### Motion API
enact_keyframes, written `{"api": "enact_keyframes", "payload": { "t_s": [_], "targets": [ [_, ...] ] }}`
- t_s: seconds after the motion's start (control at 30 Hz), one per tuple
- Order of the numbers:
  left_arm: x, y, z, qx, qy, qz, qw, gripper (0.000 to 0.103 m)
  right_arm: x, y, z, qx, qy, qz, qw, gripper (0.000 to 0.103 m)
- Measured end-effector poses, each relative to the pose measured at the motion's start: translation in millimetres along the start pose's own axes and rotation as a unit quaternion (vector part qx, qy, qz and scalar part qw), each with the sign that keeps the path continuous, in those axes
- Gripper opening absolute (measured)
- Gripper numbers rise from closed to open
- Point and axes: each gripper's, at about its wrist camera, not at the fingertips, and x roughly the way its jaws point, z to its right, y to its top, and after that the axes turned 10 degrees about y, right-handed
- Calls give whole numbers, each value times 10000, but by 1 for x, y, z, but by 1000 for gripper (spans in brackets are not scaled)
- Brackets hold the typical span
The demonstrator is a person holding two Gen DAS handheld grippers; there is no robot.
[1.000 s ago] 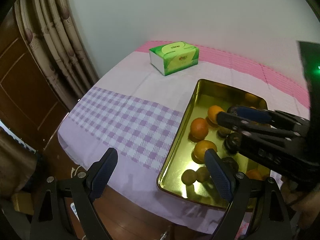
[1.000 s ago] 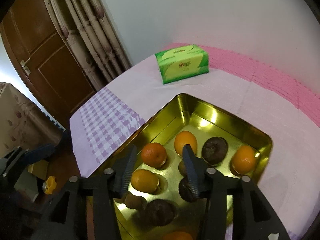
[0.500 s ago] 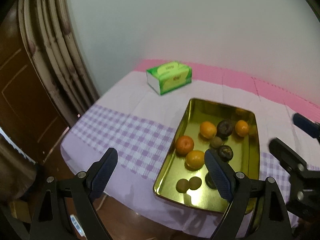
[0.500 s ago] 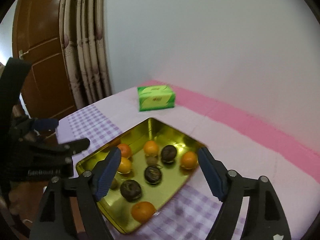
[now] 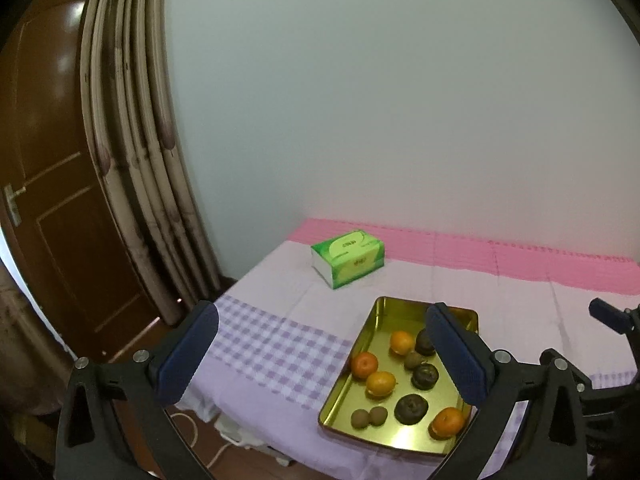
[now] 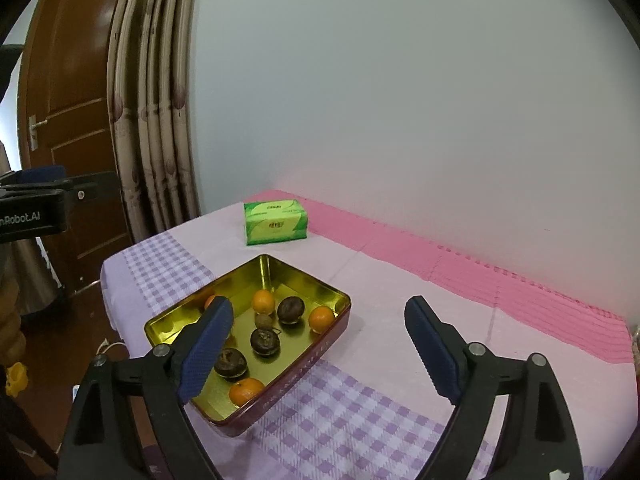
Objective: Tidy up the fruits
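Both tongs, left tongs (image 5: 322,354) and right tongs (image 6: 320,354), are seen opening, empty; fruit tray (image 6: 334,300) lies low-left of right, low-right of left.

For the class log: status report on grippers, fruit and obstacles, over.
Left gripper and right gripper: jaws opening, nothing between them. Fruit all in gold tray. Tissue box beyond tray, not in the way.

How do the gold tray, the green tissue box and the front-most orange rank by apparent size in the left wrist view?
1. gold tray
2. green tissue box, though it sits farther away
3. front-most orange
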Motion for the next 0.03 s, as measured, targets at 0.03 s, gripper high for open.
{"api": "enact_keyframes", "payload": {
  "t_s": [0.03],
  "targets": [
    [-2, 2, 2, 42, 3, 1, 10000, 103, -3, 0, 0, -9, 0, 27, 10000, 87]
  ]
}}
